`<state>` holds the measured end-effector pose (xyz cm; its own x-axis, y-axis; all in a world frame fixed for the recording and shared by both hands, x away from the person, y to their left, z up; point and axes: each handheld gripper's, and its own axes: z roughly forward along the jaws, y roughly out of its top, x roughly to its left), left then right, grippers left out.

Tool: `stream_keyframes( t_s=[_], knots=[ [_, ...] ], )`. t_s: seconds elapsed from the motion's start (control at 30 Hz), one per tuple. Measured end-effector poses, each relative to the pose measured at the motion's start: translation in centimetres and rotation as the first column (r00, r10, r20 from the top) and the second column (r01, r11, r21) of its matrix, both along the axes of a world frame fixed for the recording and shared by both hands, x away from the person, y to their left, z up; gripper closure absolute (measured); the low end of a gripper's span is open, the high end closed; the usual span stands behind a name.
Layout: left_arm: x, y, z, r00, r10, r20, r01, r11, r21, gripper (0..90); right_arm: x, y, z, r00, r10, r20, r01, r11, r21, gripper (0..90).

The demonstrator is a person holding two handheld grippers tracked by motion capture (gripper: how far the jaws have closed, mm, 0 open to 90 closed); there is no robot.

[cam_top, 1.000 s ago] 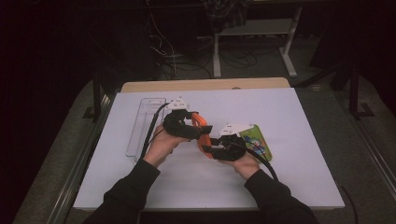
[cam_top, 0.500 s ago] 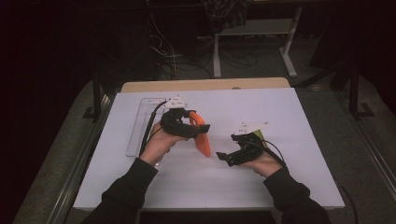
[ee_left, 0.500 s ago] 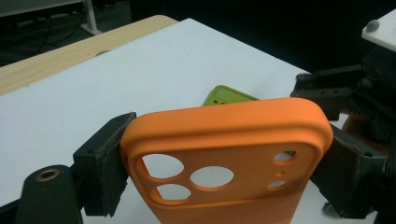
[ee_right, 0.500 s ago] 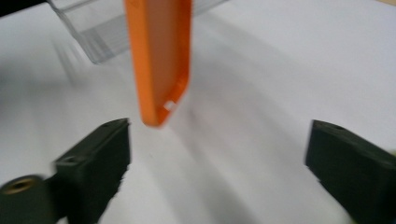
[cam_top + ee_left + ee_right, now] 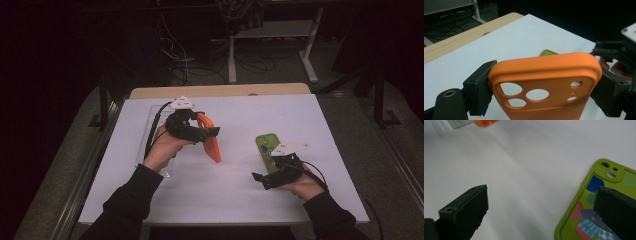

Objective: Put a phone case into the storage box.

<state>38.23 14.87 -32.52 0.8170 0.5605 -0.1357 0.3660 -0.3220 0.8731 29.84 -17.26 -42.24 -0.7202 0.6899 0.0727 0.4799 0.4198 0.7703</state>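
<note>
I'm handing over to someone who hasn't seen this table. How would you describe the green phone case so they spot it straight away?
Start at the white table top and look to its right half, just ahead of the right gripper, whose jaws stand open. The green phone case lies flat there. Unlike the plain orange phone case clamped in the left gripper, it is lime green with a colourful cartoon print on it.

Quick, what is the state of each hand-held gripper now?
Left hand-held gripper: closed on the orange phone case.
Right hand-held gripper: open, jaws have just been opening, nothing between them; green phone case lies beside.
</note>
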Motion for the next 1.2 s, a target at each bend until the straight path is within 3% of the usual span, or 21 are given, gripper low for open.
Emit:
stream_keyframes(
  t_s=[0.4,0.73,0.97,1.1,1.2],
  knots=[
    [1.2,2.7,3.0,0.9980,0.056,0.031,-0.057,0.9979,0.030,15.3,-1.3,-2.3,-1.4,0.9996,-0.025,-0.013,0.024,1.000,-0.008,0.0],
    [3.0,5.0,5.6,0.9882,0.135,0.073,-0.140,0.9881,0.064,15.2,-1.2,-2.6,-1.3,0.9991,-0.038,-0.017,0.038,0.999,0.007,0.0],
    [5.0,7.0,7.1,0.9690,0.221,0.111,-0.231,0.9683,0.094,15.1,-1.2,-2.6,-1.2,0.9987,-0.046,-0.021,0.046,0.999,0.009,0.0],
    [6.3,8.0,7.3,0.9520,0.281,0.122,-0.293,0.9511,0.098,15.1,-1.2,-2.6,-1.1,0.9990,-0.043,-0.014,0.043,0.999,0.006,0.0],
    [7.3,8.8,7.4,0.9393,0.316,0.134,-0.332,0.9351,0.123,15.0,-1.2,-2.6,-1.1,0.9990,-0.043,-0.012,0.043,0.999,0.010,0.0]
  ],
)
